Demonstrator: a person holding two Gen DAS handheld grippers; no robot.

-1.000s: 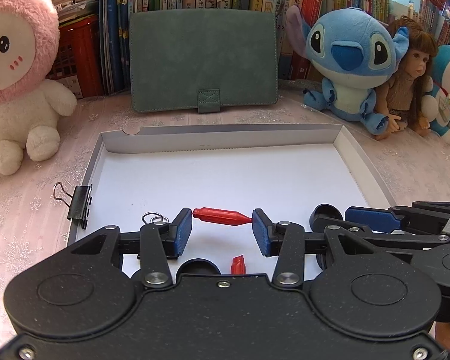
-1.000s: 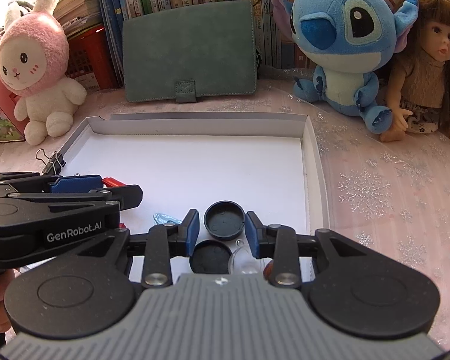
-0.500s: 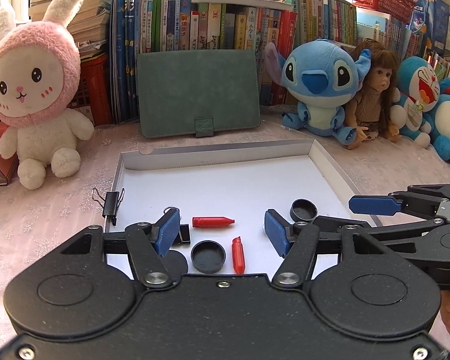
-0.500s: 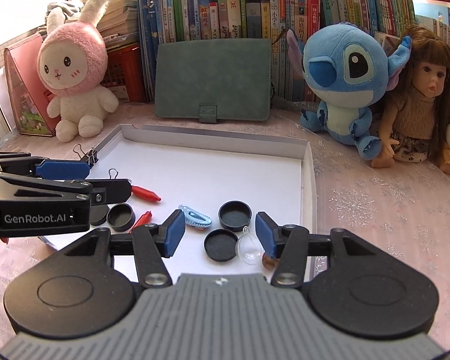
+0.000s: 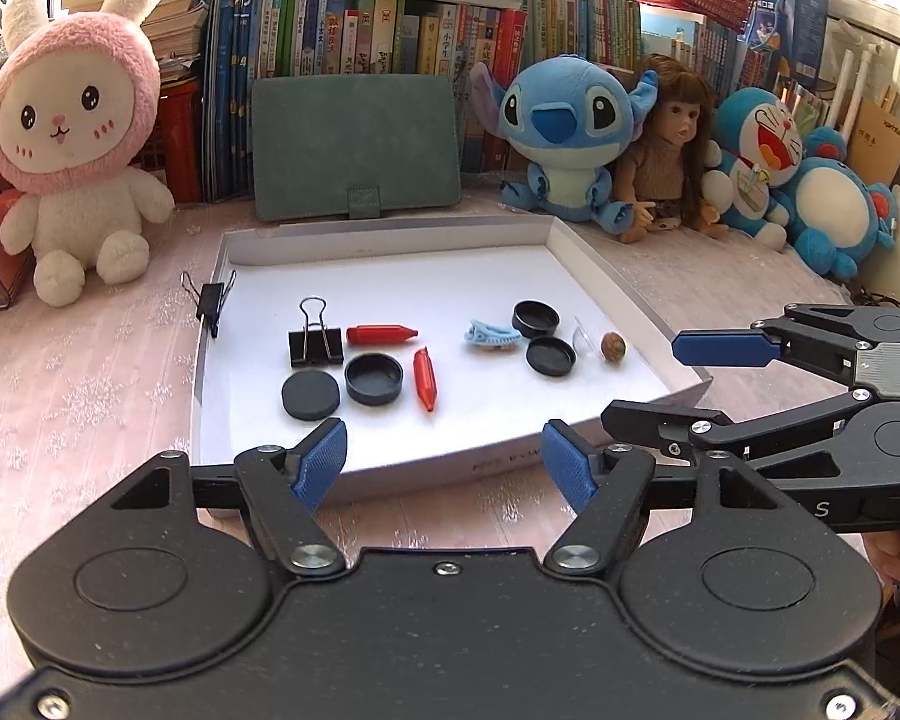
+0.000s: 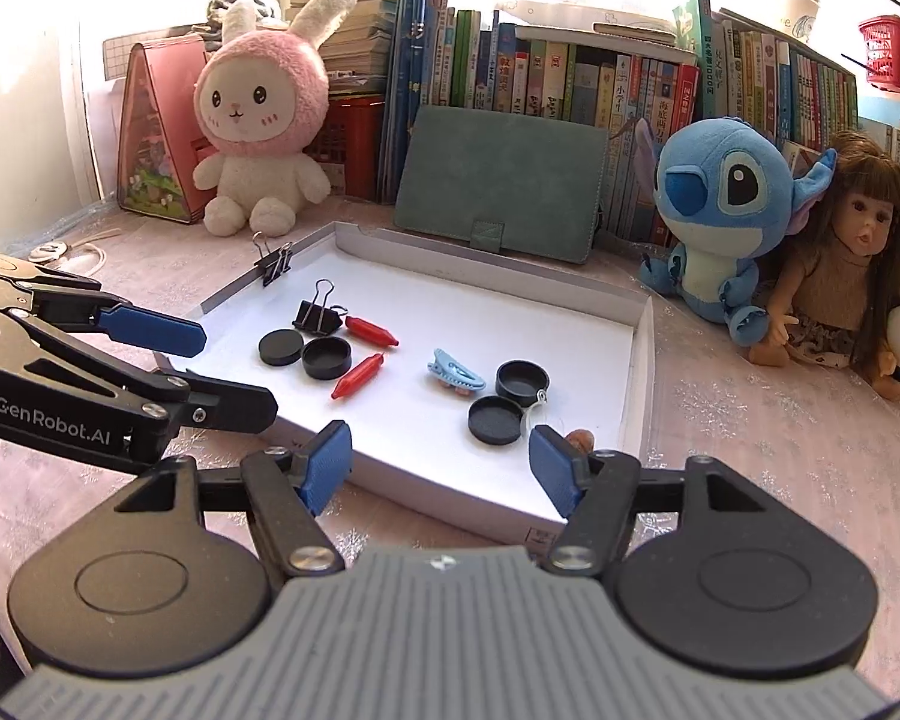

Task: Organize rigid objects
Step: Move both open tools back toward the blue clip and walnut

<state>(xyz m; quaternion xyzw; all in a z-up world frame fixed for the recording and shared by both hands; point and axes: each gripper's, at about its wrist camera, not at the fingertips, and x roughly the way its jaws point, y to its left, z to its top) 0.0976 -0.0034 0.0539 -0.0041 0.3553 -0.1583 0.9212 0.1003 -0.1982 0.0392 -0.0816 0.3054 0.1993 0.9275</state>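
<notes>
A white shallow tray [image 5: 606, 276] [image 6: 639, 372] holds a black binder clip [image 5: 315, 345] [image 6: 317, 317], two red pieces [image 5: 381, 334] [image 5: 424, 380], several black caps [image 5: 373, 379] [image 5: 535, 318], a light-blue hair clip [image 5: 491, 335] [image 6: 455, 375], a clear piece [image 5: 583, 336] and a brown nut [image 5: 613, 348]. My left gripper [image 5: 444, 468] is open and empty, held in front of the tray's near edge. My right gripper [image 6: 441, 462] is open and empty, also at the near edge.
A second binder clip [image 5: 211, 303] [image 6: 275, 261] is clipped on the tray's left wall. A green case [image 5: 354, 147], books, a pink rabbit [image 5: 75, 138], a blue plush [image 5: 561, 138] and a doll [image 5: 669, 162] stand behind the tray.
Both grippers have pulled back and up from inside the tray to its near edge, and both have opened wider. The objects in the tray have stayed put.
</notes>
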